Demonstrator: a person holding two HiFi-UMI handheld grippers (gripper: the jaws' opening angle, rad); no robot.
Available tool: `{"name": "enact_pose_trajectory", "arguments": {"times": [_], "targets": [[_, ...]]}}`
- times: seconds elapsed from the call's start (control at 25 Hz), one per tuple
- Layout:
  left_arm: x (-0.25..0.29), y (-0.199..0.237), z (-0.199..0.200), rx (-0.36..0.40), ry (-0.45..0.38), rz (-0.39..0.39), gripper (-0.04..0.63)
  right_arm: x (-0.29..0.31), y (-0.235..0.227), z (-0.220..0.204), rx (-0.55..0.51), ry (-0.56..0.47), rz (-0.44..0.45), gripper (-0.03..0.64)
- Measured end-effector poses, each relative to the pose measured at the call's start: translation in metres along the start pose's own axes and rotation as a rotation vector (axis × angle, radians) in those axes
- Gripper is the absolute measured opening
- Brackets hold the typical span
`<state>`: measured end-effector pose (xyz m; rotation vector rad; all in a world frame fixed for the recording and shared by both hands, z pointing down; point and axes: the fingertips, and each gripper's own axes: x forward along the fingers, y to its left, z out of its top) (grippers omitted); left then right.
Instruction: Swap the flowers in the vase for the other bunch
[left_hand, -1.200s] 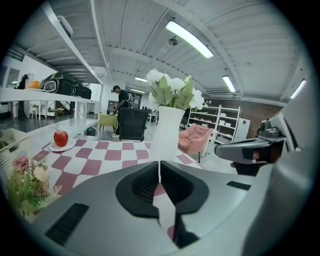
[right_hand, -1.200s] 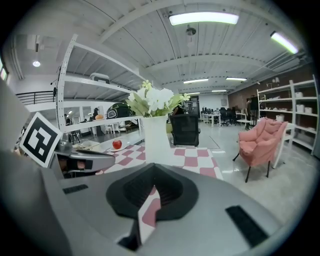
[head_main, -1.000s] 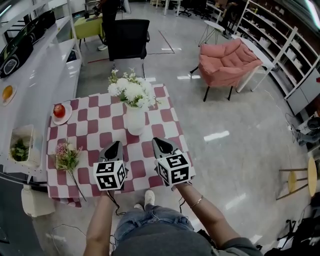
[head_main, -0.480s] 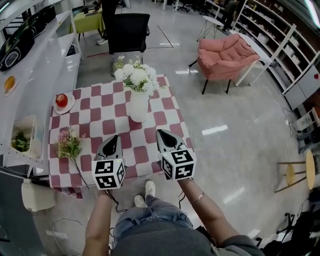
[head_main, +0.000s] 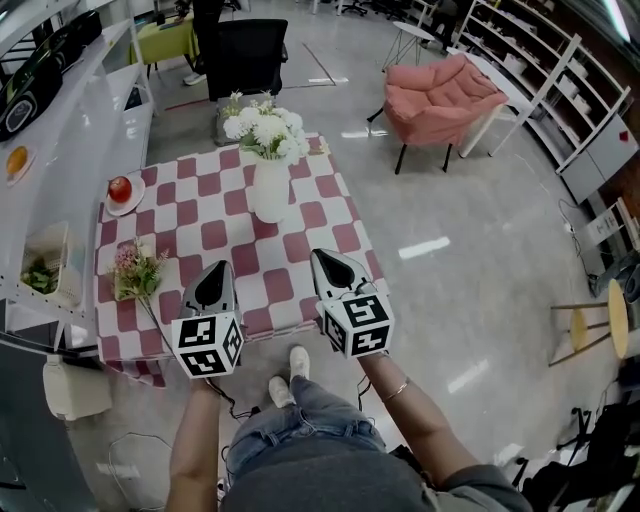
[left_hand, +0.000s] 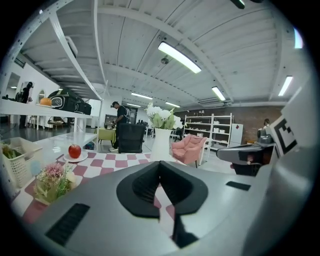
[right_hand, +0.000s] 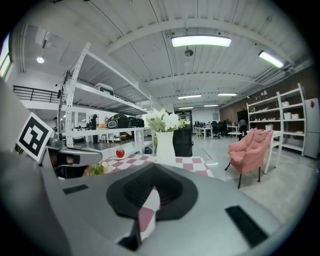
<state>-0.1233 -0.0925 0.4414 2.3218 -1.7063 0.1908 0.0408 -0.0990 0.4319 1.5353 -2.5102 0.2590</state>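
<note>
A white vase (head_main: 270, 190) holding white flowers (head_main: 262, 128) stands at the far middle of the red-and-white checked table (head_main: 200, 215). A pink bunch (head_main: 135, 268) lies flat near the table's left edge. My left gripper (head_main: 215, 275) and right gripper (head_main: 326, 264) hover side by side over the table's near edge, both shut and holding nothing, short of the vase. In the left gripper view the vase (left_hand: 161, 145) is straight ahead and the pink bunch (left_hand: 52, 177) is low on the left. The right gripper view has the vase (right_hand: 165, 147) dead centre.
A red apple (head_main: 120, 189) sits on a small plate at the table's far left. A white shelf unit with a basket of greens (head_main: 40, 275) runs along the left side. A black office chair (head_main: 245, 60) is behind the table, a pink armchair (head_main: 440, 95) to the right.
In the head view the table has slid up and away. Both grippers have lifted and now sit farther from the vase, over the near edge. Their jaws stay shut.
</note>
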Motion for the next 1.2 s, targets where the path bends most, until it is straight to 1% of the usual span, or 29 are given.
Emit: {"name": "enact_pose_trajectory", "arguments": {"times": [0.24,0.48,1.0,1.2], "targets": [[-0.016,-0.004,0.004,0.005,-0.023,-0.001,0.017,-0.019,0.006,0.006,-0.015,-0.035,0.002,0.008],[-0.023,-0.004,0.007,0.002,-0.043,0.002,0.017,-0.023,0.012,0.008,-0.020,-0.054,0.015,0.008],[-0.030,-0.004,0.010,0.002,-0.052,0.001,0.017,-0.022,0.018,0.004,-0.024,-0.038,0.024,0.008],[-0.029,-0.004,0.019,0.003,-0.071,0.000,0.017,-0.021,0.017,0.012,-0.022,-0.053,0.026,0.008]]}}
